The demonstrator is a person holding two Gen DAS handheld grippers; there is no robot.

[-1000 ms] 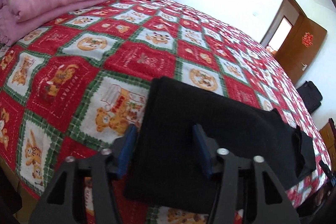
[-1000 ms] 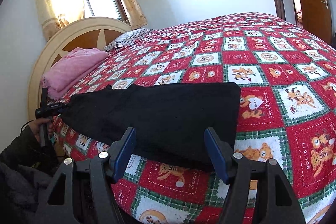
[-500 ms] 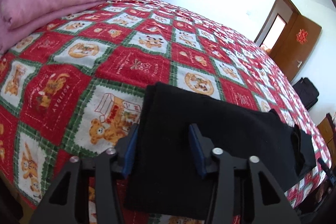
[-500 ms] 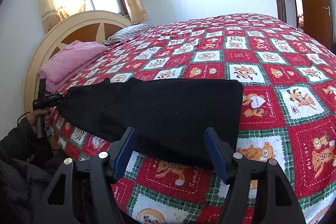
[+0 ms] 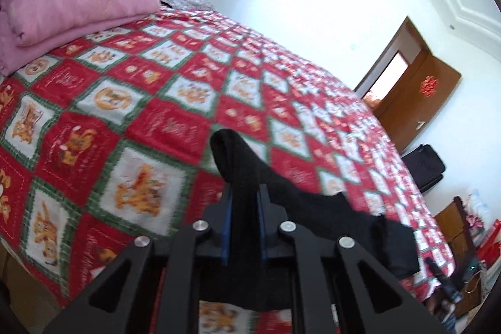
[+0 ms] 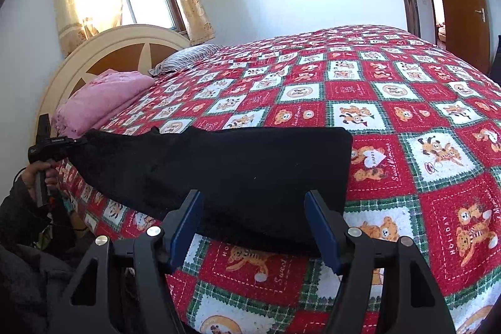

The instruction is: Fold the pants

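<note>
Black pants [image 6: 235, 165] lie folded lengthwise across the near part of a red, white and green bear-print quilt [image 6: 360, 89]. My left gripper [image 5: 244, 193] is shut on one end of the pants [image 5: 313, 215] and holds it above the bed, with a bunch of cloth poking up between the blue pads. In the right wrist view the same left gripper [image 6: 50, 143] shows at the far left, in a person's hand [image 6: 37, 174], with the cloth's end raised. My right gripper [image 6: 252, 199] stands open just above the near edge of the other end, its pads not pressing the cloth.
A folded pink blanket [image 6: 103, 102] and a striped pillow [image 6: 188, 58] lie by the round headboard [image 6: 125, 52]. A brown door [image 5: 416, 102] and a black suitcase [image 5: 422, 168] stand beyond the bed's far side. The quilt stretches wide behind the pants.
The left gripper's jaws closed on the pants' end and rose, pulling the cloth up off the quilt into a bunch. The right gripper kept still and open.
</note>
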